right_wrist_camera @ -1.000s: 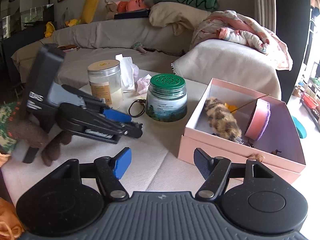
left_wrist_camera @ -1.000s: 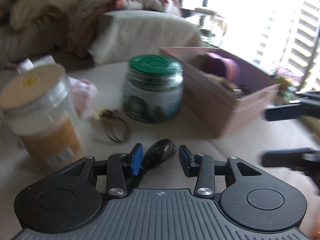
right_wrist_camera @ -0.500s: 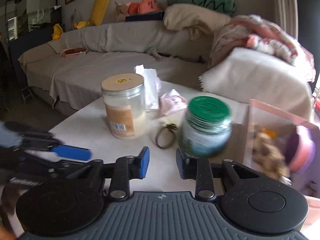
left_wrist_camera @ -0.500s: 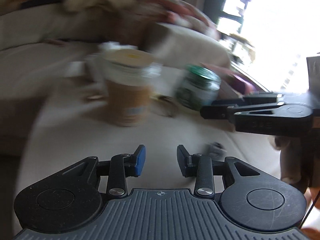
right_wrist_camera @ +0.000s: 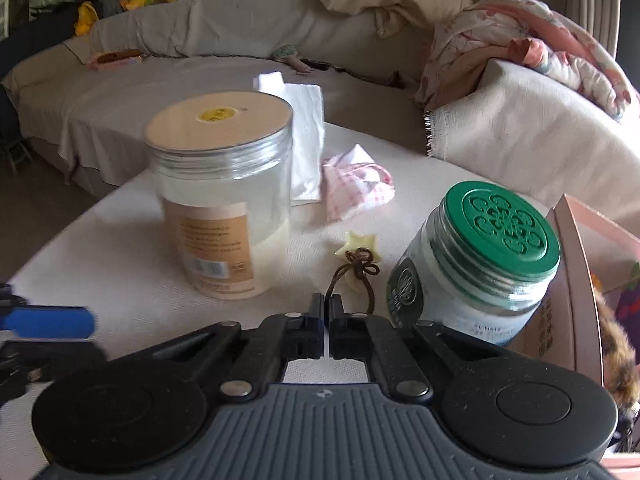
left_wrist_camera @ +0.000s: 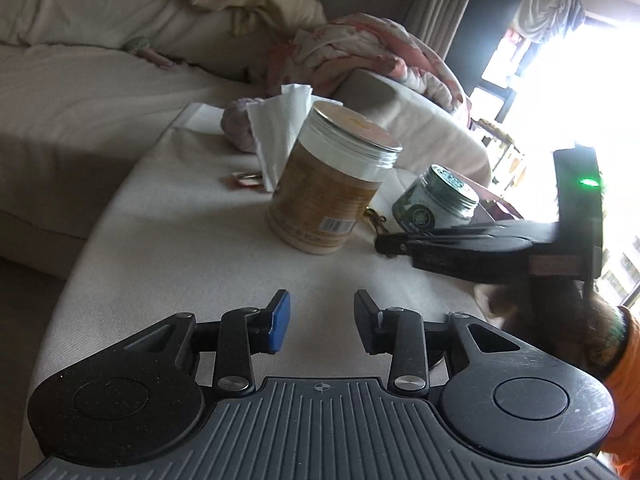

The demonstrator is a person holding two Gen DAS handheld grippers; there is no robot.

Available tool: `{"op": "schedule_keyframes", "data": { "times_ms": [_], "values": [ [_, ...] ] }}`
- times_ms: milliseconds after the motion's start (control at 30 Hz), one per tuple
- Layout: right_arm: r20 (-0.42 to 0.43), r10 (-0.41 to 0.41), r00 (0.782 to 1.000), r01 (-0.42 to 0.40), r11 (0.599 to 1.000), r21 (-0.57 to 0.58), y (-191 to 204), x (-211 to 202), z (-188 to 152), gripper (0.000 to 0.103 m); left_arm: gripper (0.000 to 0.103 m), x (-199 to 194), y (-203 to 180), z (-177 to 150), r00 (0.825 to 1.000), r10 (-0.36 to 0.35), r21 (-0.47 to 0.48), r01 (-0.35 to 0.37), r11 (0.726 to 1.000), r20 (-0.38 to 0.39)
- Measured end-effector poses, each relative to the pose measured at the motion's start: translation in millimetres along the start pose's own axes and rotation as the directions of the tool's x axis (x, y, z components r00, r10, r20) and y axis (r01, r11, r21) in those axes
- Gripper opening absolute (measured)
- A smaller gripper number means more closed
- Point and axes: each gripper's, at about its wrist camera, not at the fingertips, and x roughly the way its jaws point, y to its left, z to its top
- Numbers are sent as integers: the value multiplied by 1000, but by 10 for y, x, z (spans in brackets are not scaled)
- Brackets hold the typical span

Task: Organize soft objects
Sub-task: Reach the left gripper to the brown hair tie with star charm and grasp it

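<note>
Right claw (right_wrist_camera: pixel 328 320), as I see it, is fully closed just short of the hair tie (right_wrist_camera: pixel 354 276), gripping nothing; left claw (left_wrist_camera: pixel 320 320) stands partly open, empty, over the counter (left_wrist_camera: pixel 180 264). Box (right_wrist_camera: pixel 576 280) is cut off at right. Jar (right_wrist_camera: pixel 224 200) label print is unreadable.

I can read no words here. The tall jar (right_wrist_camera: pixel 224 204) has a tan label with a barcode, its print blurred. Right of it, the green-lidded jar (right_wrist_camera: pixel 476 264) carries a round emblem and illegible lettering.
</note>
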Motion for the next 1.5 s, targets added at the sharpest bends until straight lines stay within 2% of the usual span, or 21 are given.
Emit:
{"op": "schedule_keyframes", "data": {
  "times_ms": [133, 233, 300, 333, 367, 433, 467, 633, 767, 833, 900, 1033, 1333, 1433, 1500],
  "values": [
    [12, 132, 991, -132, 991, -10, 83, -309, -105, 2, 39, 3, 13, 8, 1000, 1, -12, -1, 1000, 11],
    [3, 265, 964, -265, 963, -50, 207, -527, -227, 2, 39, 29, -3, 28, 1000, 8, -5, -8, 1000, 7],
    [-17, 313, 950, -313, 946, -84, 274, -636, -307, 10, 39, 11, -33, 30, 1000, 10, 3, -10, 1000, 4],
    [-18, 314, 949, -314, 944, -99, 289, -693, -348, 23, 39, 6, -49, 37, 1000, 10, 10, -10, 1000, 3],
    [-10, 309, 951, -308, 945, -110, 280, -757, -394, 43, 39, 4, -66, 42, 1000, 10, 18, -10, 1000, 2],
    [29, 284, 958, -279, 953, -118, 208, -905, -495, 65, 39, 13, -105, 58, 1000, 10, 32, -10, 999, -3],
    [50, 260, 964, -252, 960, -122, 171, -979, -551, 67, 39, 26, -135, 69, 1000, 9, 38, -9, 999, -5],
    [45, 114, 993, -110, 991, -81, -69, -1137, -851, 68, 39, 208, -334, 142, 999, 33, 83, -31, 996, -26],
    [23, 38, 999, -37, 999, -9, -257, -1173, -1111, 68, 39, 390, -511, 158, 997, 73, 138, -68, 988, -34],
    [9, 34, 999, -34, 999, 24, -314, -1175, -1239, 69, 39, 467, -582, 141, 995, 81, 172, -72, 983, -49],
    [24, 44, 999, -46, 997, 63, -389, -1209, -1338, 74, 39, 542, -634, 115, 993, 99, 196, -83, 977, -71],
    [36, 46, 998, -48, 997, 65, -405, -1210, -1386, 78, 39, 625, -684, 76, 984, 164, 243, -143, 959, -70],
    [32, 54, 998, -55, 997, 45, -358, -1181, -1370, 89, 39, 623, -683, -1, 986, 162, 302, -146, 942, -30],
    [29, 53, 998, -54, 998, 45, -359, -1177, -1359, 89, 31, 551, -682, -61, 989, 144, 335, -126, 934, -29],
    [24, 53, 998, -54, 998, 45, -356, -1165, -1343, 90, 24, 497, -619, -78, 992, 123, 315, -109, 943, -28]
  ]
}}
